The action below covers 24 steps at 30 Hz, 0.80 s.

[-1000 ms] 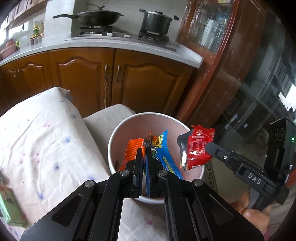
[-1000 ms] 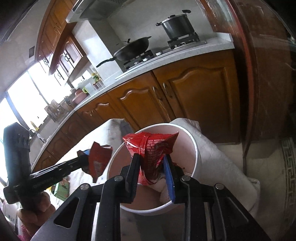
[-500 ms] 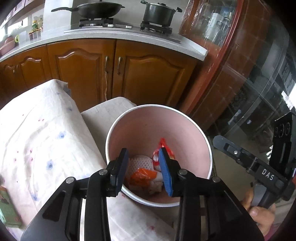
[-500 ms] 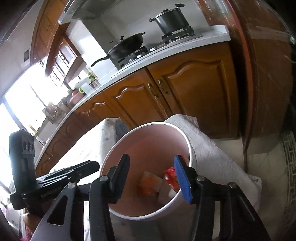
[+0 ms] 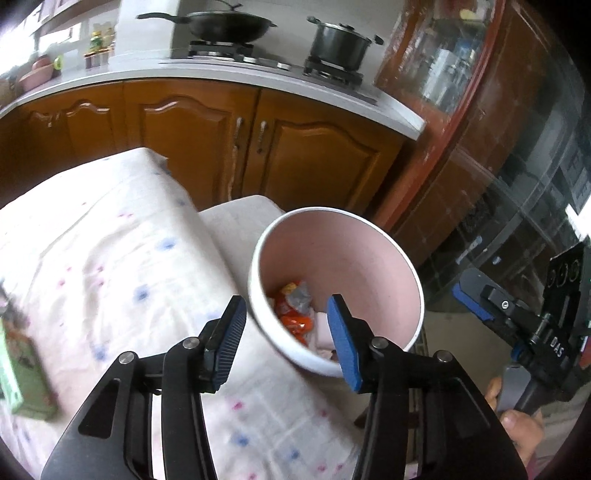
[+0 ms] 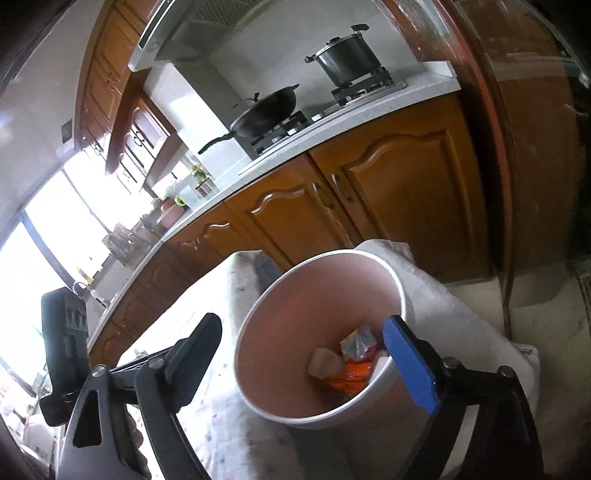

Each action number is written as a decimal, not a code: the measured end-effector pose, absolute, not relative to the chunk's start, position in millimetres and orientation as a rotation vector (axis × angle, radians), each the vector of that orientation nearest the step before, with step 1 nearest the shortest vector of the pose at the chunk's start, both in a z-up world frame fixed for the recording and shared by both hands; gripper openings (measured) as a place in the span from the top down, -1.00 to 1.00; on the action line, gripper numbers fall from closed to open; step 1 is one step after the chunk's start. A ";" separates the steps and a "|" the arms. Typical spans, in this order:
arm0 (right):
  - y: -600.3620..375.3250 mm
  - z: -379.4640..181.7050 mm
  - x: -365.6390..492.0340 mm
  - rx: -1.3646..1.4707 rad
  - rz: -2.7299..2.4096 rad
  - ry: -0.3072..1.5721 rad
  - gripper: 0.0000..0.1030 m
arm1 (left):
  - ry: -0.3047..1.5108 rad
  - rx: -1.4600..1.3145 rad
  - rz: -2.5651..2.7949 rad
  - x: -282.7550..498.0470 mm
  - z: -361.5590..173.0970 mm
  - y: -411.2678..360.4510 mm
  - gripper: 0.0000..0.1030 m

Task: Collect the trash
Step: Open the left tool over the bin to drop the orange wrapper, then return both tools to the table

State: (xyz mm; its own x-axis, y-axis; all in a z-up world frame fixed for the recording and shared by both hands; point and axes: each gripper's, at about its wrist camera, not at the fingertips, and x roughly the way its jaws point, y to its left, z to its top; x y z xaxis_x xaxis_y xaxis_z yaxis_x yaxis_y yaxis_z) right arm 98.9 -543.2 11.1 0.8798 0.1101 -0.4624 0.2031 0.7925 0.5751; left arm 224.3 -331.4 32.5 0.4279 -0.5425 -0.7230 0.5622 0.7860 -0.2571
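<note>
A white bin with a pink inside (image 5: 369, 258) stands by the table's edge; it also shows in the right wrist view (image 6: 295, 317). Snack wrappers (image 5: 295, 314) lie at its bottom, orange and silver, and show in the right wrist view (image 6: 354, 362) too. My left gripper (image 5: 286, 339) is open and empty, just above the bin's near rim. My right gripper (image 6: 310, 365) is open and empty over the bin; it shows at the right in the left wrist view (image 5: 480, 306).
The table has a white cloth with coloured dots (image 5: 110, 266). A green carton (image 5: 18, 376) lies at its left edge. Wooden kitchen cabinets (image 5: 288, 147) with a wok (image 5: 229, 26) and pot (image 5: 340, 44) on the stove stand behind. A glass-fronted cabinet (image 5: 498, 129) is at right.
A second ago each gripper held a wrapper over the bin. Both opened and the wrappers dropped in. Both grippers have since opened wider and drawn back a little.
</note>
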 end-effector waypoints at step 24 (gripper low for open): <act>-448.8 19.7 108.1 0.617 0.114 0.534 -0.77 | 0.843 -0.123 -0.513 195.6 47.1 -178.3 0.04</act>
